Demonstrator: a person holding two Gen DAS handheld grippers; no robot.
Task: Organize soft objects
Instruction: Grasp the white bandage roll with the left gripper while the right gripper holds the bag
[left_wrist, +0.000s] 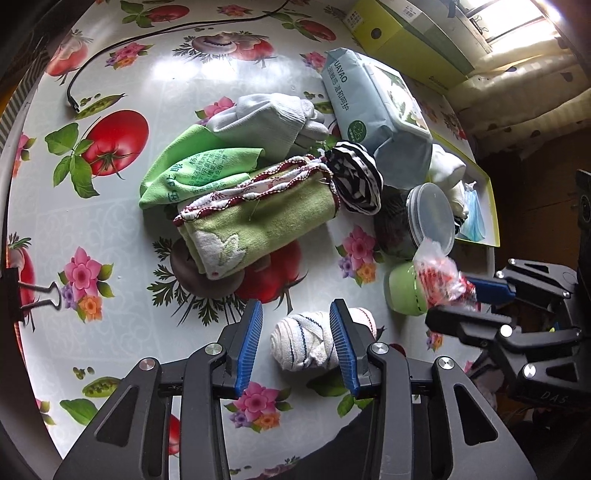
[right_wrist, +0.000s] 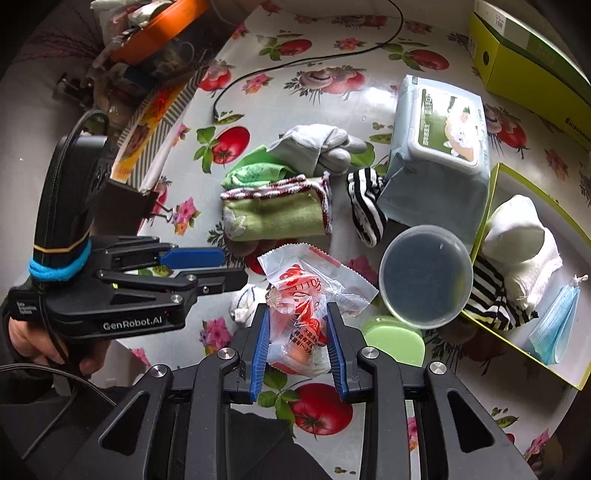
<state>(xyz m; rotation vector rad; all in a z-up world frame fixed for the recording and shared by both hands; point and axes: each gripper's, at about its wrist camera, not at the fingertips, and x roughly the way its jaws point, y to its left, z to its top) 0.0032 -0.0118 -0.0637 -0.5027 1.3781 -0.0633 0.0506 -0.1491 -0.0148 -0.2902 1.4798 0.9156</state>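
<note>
A rolled white sock with thin dark stripes (left_wrist: 303, 345) lies on the flowered tablecloth between the blue pads of my left gripper (left_wrist: 297, 325). The left pad stands clear of the roll, so the gripper is open. In the right wrist view the left gripper (right_wrist: 229, 269) hovers over the same roll (right_wrist: 246, 300). My right gripper (right_wrist: 297, 314) is shut on a crinkly clear packet with red print (right_wrist: 299, 317), held above the table. The left wrist view also shows the right gripper (left_wrist: 454, 301) with that packet (left_wrist: 437, 273).
A folded green towel (left_wrist: 258, 218), green cloth (left_wrist: 184, 173), grey gloves (left_wrist: 266, 118), striped sock (left_wrist: 354, 181) and wipes pack (left_wrist: 373, 110) crowd the middle. A lidded tub (right_wrist: 424, 277) and green jar (right_wrist: 393, 341) stand beside a yellow tray (right_wrist: 491, 199) holding white cloth (right_wrist: 517, 236) and a mask (right_wrist: 554, 325).
</note>
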